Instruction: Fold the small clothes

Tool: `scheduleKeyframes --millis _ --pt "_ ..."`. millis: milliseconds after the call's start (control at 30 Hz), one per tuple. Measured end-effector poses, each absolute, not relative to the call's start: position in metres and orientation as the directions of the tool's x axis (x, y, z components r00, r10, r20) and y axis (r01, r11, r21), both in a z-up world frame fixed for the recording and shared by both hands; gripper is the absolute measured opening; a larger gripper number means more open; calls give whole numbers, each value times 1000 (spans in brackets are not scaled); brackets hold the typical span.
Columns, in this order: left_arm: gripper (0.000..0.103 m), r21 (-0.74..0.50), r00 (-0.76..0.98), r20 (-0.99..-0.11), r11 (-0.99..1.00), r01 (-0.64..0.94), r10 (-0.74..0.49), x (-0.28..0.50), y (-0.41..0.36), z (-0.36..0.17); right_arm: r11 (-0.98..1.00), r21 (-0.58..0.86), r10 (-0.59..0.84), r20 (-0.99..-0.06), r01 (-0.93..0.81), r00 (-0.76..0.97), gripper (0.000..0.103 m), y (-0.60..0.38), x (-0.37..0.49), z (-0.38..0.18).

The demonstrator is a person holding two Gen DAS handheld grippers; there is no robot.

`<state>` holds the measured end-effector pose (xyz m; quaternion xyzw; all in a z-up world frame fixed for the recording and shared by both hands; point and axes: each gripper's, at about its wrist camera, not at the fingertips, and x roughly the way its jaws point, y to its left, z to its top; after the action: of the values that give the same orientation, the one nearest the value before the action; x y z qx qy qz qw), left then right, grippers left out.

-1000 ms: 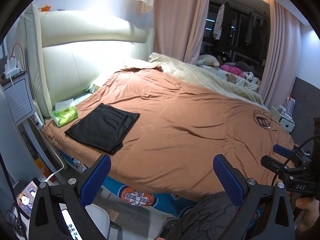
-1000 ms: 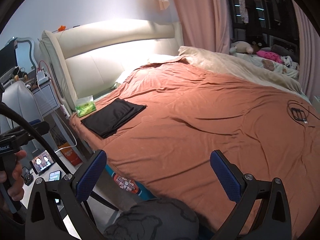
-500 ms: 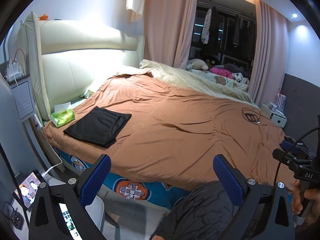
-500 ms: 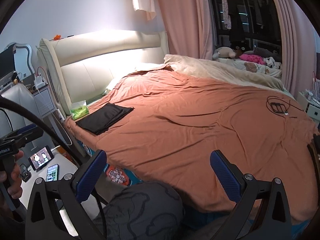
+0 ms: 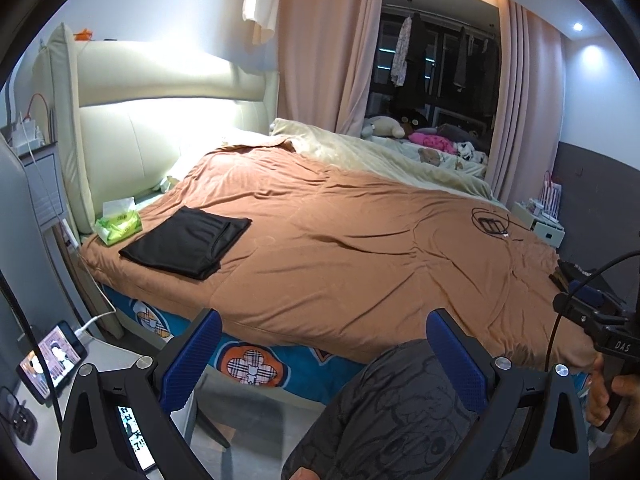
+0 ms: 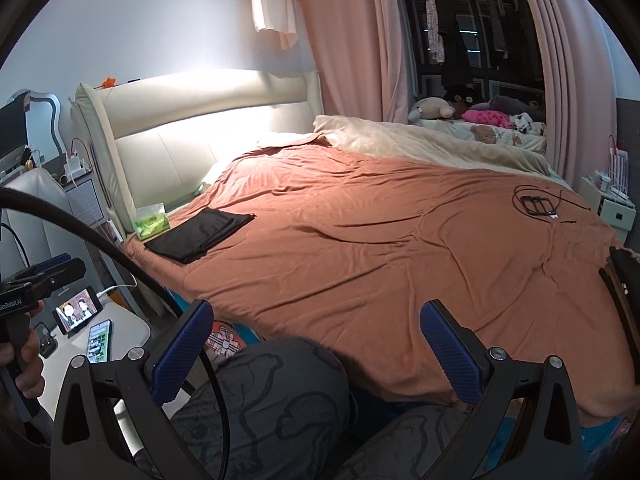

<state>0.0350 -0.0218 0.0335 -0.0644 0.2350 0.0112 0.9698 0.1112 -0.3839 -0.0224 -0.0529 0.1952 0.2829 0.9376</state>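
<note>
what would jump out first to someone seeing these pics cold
The big rust-orange bedspread fills the middle of both views, with a flat, folded black garment lying near its headboard corner beside a green tissue pack. In the foreground, the left gripper and right gripper both hang open and empty, back from the bed's edge, over the person's patterned grey trousers.

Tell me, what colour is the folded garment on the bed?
Black. The folded garment shows best in the left wrist view.
</note>
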Motion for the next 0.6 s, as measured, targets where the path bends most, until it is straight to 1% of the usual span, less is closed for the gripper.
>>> scheduleKeyframes --millis 233,600 --pt "103 -126 890 -457 989 -74 8 38 -22 31 830 24 518 -400 -557 756 103 -381 109 -22" --pt "103 -122 884 -467 991 -62 -2 36 -28 32 826 11 518 -412 -564 750 103 -377 103 -21"
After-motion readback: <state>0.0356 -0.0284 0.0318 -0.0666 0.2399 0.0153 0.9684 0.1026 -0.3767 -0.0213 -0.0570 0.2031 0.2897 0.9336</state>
